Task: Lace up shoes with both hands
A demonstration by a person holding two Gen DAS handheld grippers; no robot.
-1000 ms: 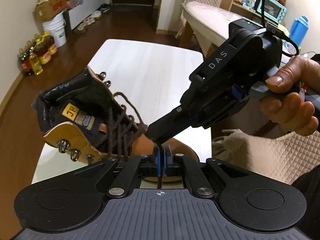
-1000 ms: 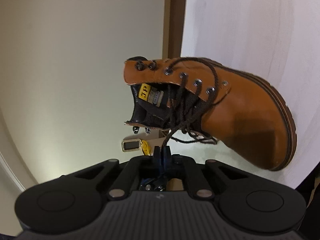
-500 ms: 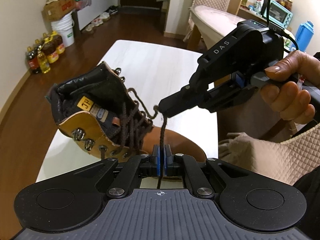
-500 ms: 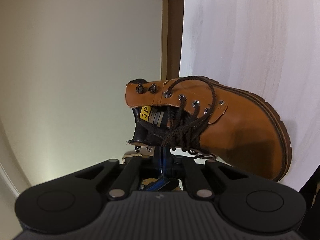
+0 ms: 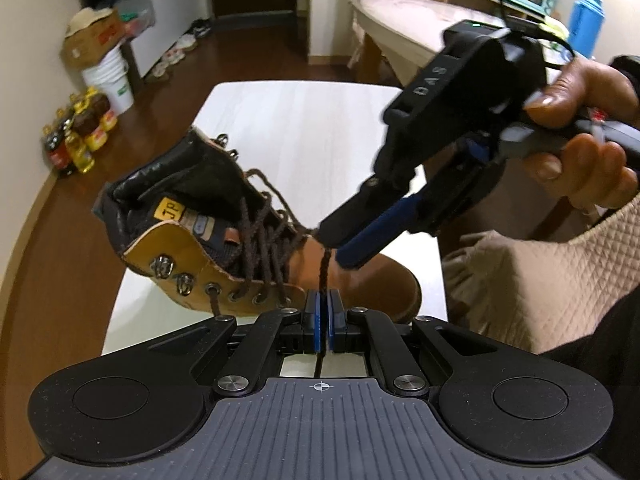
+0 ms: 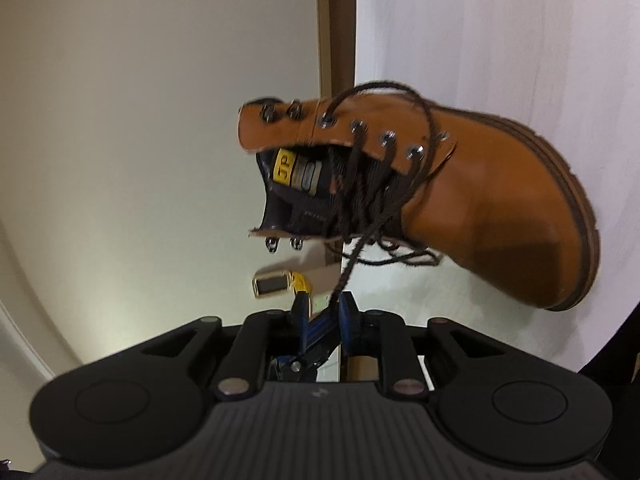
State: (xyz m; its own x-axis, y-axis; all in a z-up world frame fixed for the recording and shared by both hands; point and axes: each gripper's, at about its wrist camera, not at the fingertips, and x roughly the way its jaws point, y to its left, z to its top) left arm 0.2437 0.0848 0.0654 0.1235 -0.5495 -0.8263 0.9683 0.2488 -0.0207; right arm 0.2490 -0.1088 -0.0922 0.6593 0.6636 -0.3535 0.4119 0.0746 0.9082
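Left wrist view: a tan leather boot (image 5: pixel 256 248) lies tipped on a white counter (image 5: pixel 304 128), its open top facing the camera and a yellow label showing on the tongue. Dark brown lace (image 5: pixel 325 270) crisscrosses the lower eyelets; the upper hooks are bare. The left claw (image 5: pixel 322 312) sits at the bottom centre, its blue-padded fingers pressed together on a strand of the lace that runs straight up from them. Just above, the right claw (image 5: pixel 334 242) reaches in from the right, held by a person's hand (image 5: pixel 580 136). Its two fingers are a little apart at the tips, with the lace passing between them. Bottles (image 5: pixel 78 138) stand on the wooden floor at far left.

Right wrist view: the boot (image 6: pixel 460 200) appears side-on against the white counter (image 6: pixel 500 40), toe to the right. A strand of lace (image 6: pixel 348 270) drops from the eyelets down into the right claw (image 6: pixel 325 308), whose blue-padded fingers stand narrowly apart around it. Whether they touch the strand cannot be told.
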